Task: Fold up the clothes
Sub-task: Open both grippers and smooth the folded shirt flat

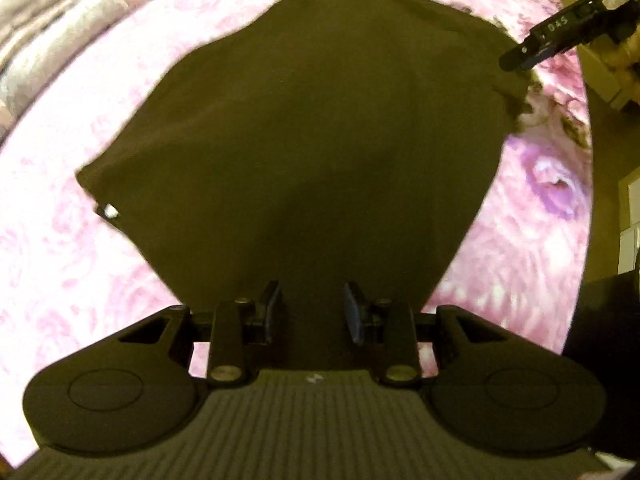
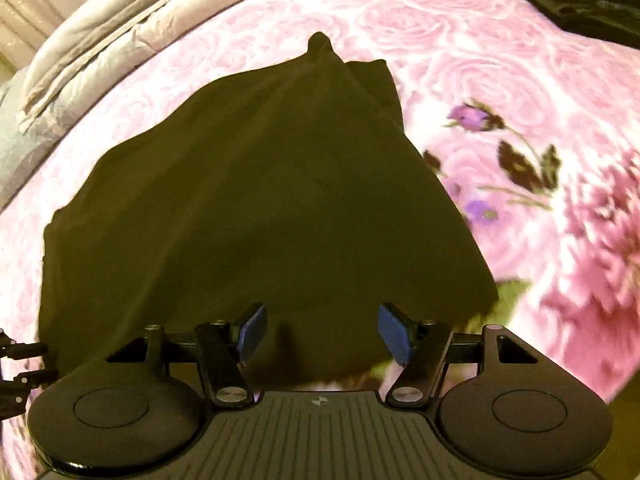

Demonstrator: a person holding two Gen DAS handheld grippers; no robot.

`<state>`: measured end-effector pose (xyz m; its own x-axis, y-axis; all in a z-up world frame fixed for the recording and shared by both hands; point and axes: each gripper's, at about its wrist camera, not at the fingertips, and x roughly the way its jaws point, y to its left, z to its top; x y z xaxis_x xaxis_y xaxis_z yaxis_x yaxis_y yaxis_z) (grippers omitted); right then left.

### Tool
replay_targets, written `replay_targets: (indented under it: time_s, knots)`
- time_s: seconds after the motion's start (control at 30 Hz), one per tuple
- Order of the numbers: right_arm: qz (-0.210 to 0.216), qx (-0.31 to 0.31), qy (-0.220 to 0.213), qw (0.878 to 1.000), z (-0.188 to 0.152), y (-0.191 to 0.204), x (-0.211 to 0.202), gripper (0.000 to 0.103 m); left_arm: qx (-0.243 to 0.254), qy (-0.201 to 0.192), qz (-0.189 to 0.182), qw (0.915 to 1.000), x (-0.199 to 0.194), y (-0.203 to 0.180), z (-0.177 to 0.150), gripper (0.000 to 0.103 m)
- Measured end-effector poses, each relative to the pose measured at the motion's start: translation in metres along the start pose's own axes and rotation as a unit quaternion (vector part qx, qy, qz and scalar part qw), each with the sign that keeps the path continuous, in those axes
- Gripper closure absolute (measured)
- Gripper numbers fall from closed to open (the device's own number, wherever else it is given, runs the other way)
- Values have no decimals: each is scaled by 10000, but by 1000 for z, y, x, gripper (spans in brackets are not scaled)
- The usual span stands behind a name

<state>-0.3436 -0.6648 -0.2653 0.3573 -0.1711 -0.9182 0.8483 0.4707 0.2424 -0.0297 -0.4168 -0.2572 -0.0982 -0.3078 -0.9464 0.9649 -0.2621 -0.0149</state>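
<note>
Left gripper [image 1: 311, 309] pointing steeply down over near edge of dark garment [image 1: 304, 152]; jaws parted, nothing pinched, cloth lying beneath gap. Right gripper [image 2: 320, 332] likewise hanging over near hem of same garment [image 2: 248, 208], jaws spread wider, pads clear of fabric. Garment lying spread on pink floral bedspread [image 2: 500, 60], running away from both grippers, narrowing toward far tip. Both hands roughly equally near hem. Grey quilt [image 2: 112, 28] lying beyond.

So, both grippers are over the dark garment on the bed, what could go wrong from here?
1. The dark garment lies with a ridge toward its far corner; folding now may trap the crease.
2. Both the left gripper and the right gripper are open over flat cloth, so a pinch could also catch the pink floral blanket.
</note>
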Motion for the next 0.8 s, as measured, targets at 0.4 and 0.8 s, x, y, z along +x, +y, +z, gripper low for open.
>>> replay_targets:
  time_s: [0.4, 0.8]
  knots:
    - [-192, -196, 225, 9994, 26, -15, -3, 38, 349, 597, 453, 9966, -7, -9, 5, 74]
    - [856, -2662, 447, 9591, -33, 142, -10, 8, 2204, 103, 1408, 9651, -39, 29, -4, 32]
